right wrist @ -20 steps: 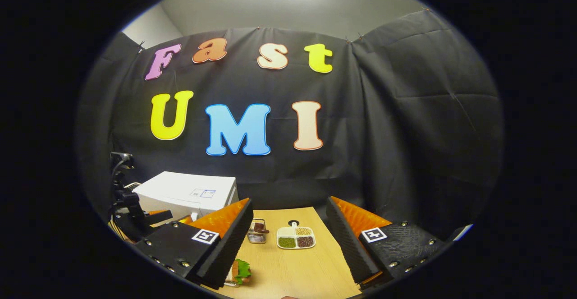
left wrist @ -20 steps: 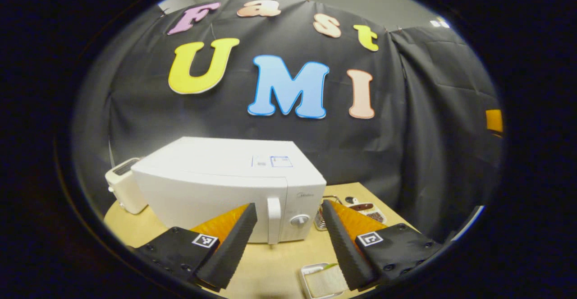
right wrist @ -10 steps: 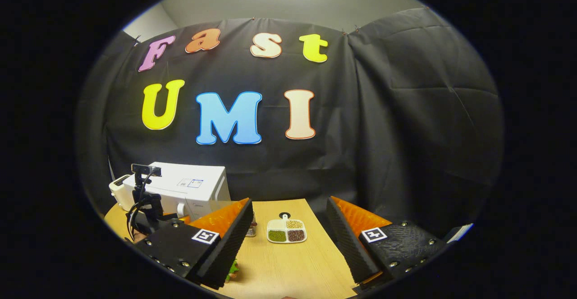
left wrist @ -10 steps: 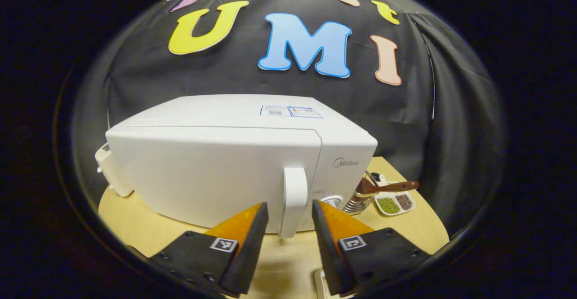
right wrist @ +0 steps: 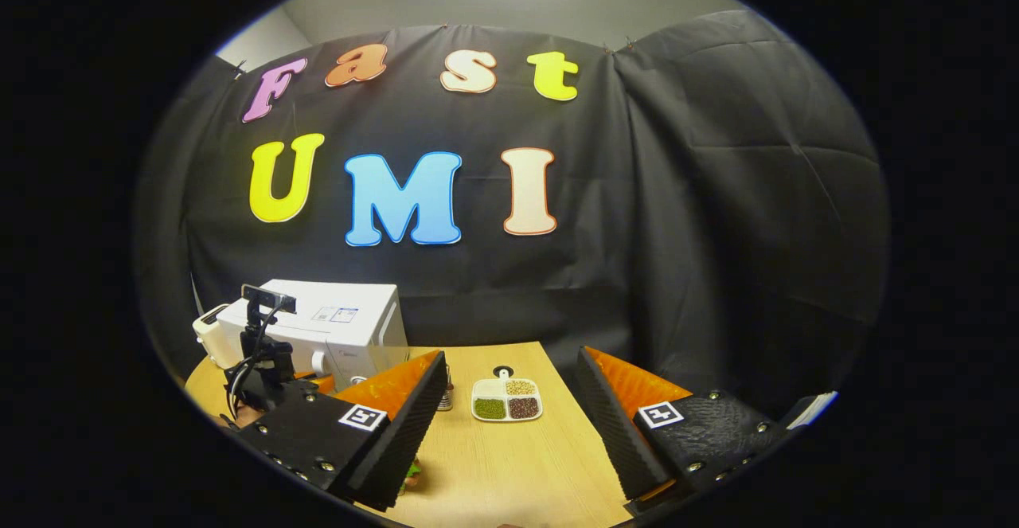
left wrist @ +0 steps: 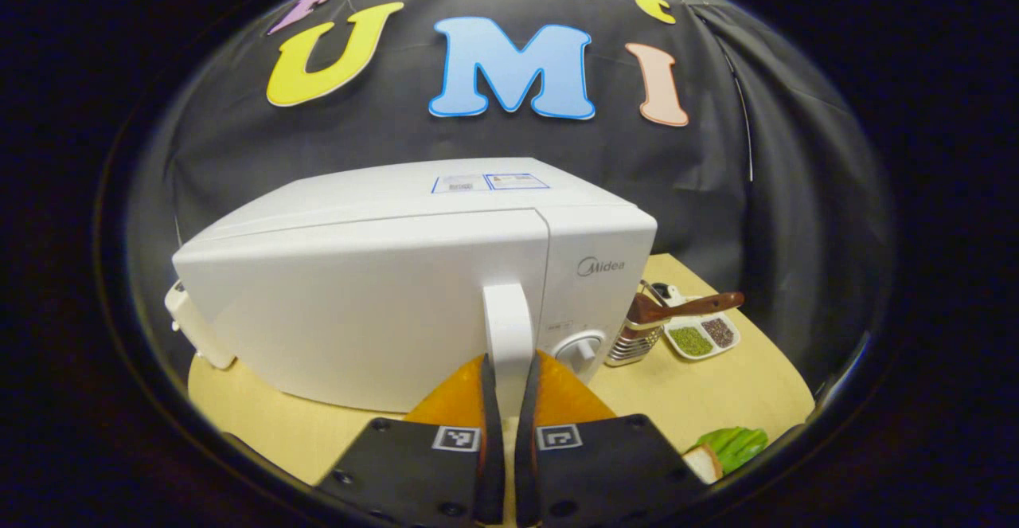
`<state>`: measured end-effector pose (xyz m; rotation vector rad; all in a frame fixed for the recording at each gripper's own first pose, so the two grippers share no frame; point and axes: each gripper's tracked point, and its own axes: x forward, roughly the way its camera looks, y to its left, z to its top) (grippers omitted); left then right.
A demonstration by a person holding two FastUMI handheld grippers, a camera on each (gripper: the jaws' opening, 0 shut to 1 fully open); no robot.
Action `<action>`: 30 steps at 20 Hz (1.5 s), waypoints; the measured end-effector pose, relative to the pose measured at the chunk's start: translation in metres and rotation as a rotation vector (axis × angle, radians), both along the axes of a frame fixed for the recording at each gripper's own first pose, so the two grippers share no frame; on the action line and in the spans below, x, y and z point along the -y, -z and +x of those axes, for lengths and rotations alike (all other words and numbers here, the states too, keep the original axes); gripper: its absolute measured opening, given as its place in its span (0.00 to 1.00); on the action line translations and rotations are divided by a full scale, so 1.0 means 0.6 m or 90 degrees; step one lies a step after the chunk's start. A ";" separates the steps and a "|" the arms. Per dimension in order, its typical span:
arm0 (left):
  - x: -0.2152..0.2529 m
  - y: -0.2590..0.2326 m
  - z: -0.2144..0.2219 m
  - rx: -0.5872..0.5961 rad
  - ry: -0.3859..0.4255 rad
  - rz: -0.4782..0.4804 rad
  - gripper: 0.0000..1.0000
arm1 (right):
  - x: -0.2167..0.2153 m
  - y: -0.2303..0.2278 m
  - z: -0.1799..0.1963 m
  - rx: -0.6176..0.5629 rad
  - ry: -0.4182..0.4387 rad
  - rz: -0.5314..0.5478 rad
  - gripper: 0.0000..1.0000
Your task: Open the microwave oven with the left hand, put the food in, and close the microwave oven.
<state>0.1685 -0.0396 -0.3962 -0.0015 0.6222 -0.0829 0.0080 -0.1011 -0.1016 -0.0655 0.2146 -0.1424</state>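
Note:
The white microwave stands on the wooden table with its door flush against the body. My left gripper is shut on the upright white door handle, one finger on each side of its lower part. The food, a sandwich with green lettuce, lies at the table's near right edge; a sliver of that lettuce peeks past my right gripper's left finger. My right gripper hovers open over the table with nothing between its fingers. In the right gripper view the microwave sits far left.
A white toaster stands left of the microwave. To its right are a metal holder with a brown-handled utensil and a divided dish of beans, the same dish lying ahead of my right gripper.
My left gripper came up to the microwave and its fingers closed from wide open onto the door handle. The right gripper stayed open and barely moved.

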 end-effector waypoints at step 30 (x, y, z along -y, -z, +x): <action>-0.278 -0.070 -0.495 -0.090 0.200 -0.013 0.07 | -0.250 0.006 -0.035 0.015 -0.123 0.063 0.99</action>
